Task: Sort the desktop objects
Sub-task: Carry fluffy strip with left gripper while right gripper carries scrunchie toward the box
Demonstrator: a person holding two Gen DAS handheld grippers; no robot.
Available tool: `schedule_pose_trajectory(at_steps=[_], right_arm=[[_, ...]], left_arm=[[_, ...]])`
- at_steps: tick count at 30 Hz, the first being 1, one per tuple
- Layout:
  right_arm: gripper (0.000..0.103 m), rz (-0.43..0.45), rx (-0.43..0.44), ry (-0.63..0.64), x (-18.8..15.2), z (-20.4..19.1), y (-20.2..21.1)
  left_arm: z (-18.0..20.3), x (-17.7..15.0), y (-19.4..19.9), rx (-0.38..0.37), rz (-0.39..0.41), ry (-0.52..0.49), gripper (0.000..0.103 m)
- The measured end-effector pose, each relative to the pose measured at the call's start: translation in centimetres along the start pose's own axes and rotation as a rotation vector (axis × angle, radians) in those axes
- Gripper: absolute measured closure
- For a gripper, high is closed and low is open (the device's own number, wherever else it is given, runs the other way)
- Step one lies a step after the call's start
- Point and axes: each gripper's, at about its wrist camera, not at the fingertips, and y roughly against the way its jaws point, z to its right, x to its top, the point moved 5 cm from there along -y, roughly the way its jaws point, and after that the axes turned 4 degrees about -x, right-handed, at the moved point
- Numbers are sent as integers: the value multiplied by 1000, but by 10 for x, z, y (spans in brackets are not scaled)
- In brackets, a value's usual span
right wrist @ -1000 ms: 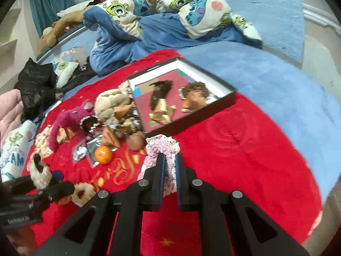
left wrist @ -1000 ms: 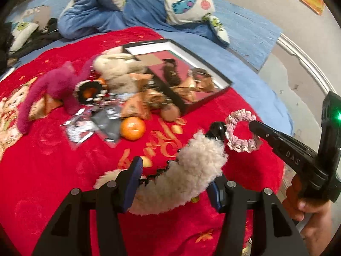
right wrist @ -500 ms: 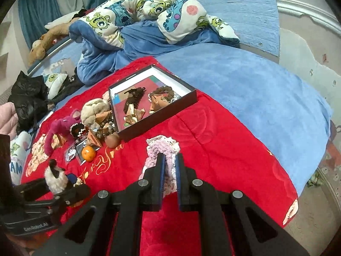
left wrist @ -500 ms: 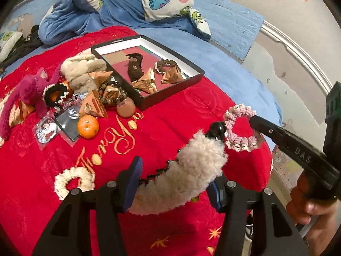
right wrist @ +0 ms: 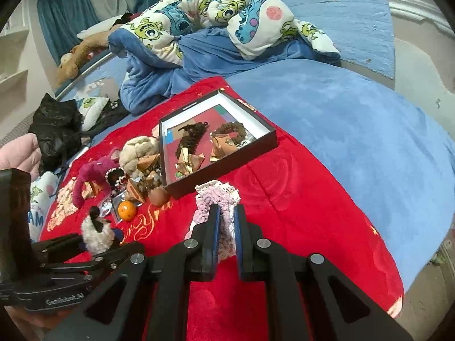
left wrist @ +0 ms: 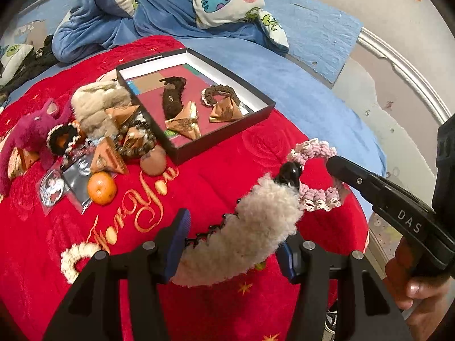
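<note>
Left gripper [left wrist: 231, 244]: jaws part-spread and clamped on a cream fleecy hair claw clip [left wrist: 250, 233]. The clip's long axis runs obliquely between the blue pads [left wrist: 177, 236], from low beside the left pad up and away toward the right; its black rounded end [left wrist: 290, 172] points away from the camera and its black teeth face left. It is held in the air above the near edge of the red blanket [left wrist: 221, 176].

Right gripper [right wrist: 226, 221]: jaws pressed nearly together, pinching a pink crocheted scrunchie [right wrist: 217, 196]. In the left wrist view the ring [left wrist: 315, 182] hangs open-faced from the fingertip, just beside the clip's black end.

Black shallow box [left wrist: 227, 133]: rests toward the far right edge of the blanket, holding a dark brown fuzzy clip [left wrist: 173, 99], a brown scrunchie [left wrist: 220, 93] and gold foil packets [left wrist: 184, 123].

Left of the box: loose pile with a tangerine [left wrist: 101, 188], a magenta plush toy [left wrist: 28, 133] and a beige fleecy item [left wrist: 96, 105]. A white scrunchie [left wrist: 75, 258] lies near the blanket's near left edge.
</note>
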Motion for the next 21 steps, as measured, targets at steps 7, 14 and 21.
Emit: schedule_pose_trajectory(at_steps=[7, 14, 21], right_arm=[[93, 1, 46, 19, 22, 9, -23], [93, -20, 141, 14, 43, 12, -52], [93, -28, 190, 23, 68, 9, -86]], left_arm=[[-1, 25, -25, 41, -8, -2, 46], [-3, 57, -48, 69, 14, 8, 46], [-20, 86, -71, 114, 29, 57, 46]])
